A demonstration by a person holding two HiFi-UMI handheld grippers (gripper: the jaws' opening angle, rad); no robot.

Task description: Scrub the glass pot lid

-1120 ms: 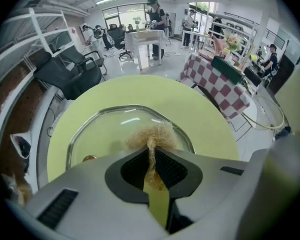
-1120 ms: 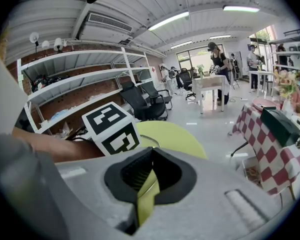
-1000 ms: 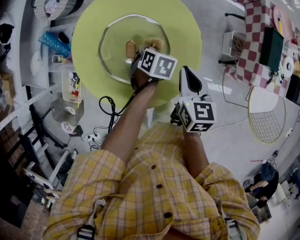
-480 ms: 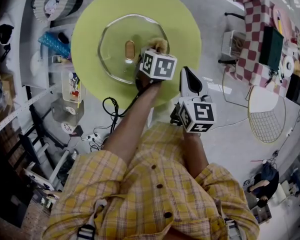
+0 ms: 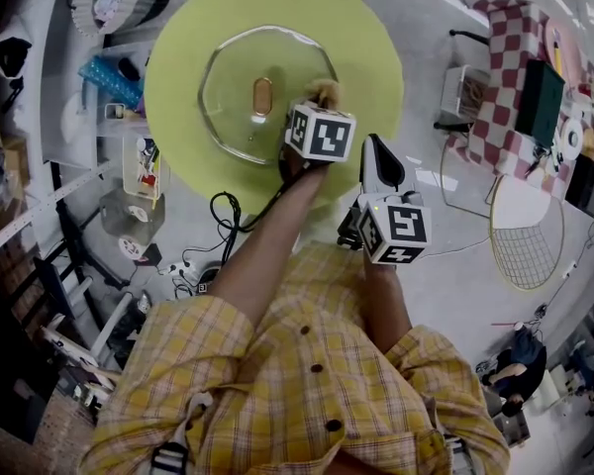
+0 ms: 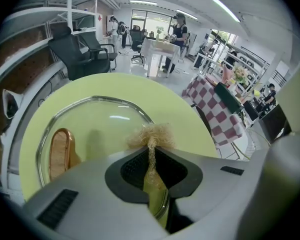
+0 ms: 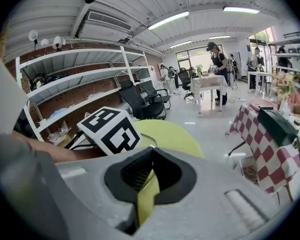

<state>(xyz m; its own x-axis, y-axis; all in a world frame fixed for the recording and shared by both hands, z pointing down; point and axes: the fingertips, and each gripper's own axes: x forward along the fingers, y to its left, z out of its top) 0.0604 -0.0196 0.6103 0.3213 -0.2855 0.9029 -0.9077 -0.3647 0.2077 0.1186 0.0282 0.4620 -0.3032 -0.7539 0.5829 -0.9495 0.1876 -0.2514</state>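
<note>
**While the scrubber sits at the lid's right rim**

Since the left gripper [image 6: 151, 156] alone is over the work, we read the coming stroke from its view. Its jaws are clamped on a tan, fibrous scrubber [image 6: 151, 134], whose frayed tuft sticks out just past the tips. The glass pot lid [image 5: 228, 87] lies flat, dome up, near the middle of the round green table [image 5: 178, 57]. Its wooden handle [image 5: 262, 96] is at the centre, with its long axis running away from us.

From the head view, the tuft sits at the lid's right edge, on the side nearer the right gripper. Almost the whole glass therefore lies to the left of the scrubber and slightly ahead of it. Whether the fibres are pressing on the glass or only hanging above the rim, we cannot tell.

We judge the next stroke should travel leftward across the dome toward the handle, then pass around it, not over it.

Our right gripper [image 7: 145, 184] has its jaws pressed nearly together on nothing. It hovers by the table's near edge, clear of the lid, so it is not steadying the lid. A hard push could slide the lid.
</note>
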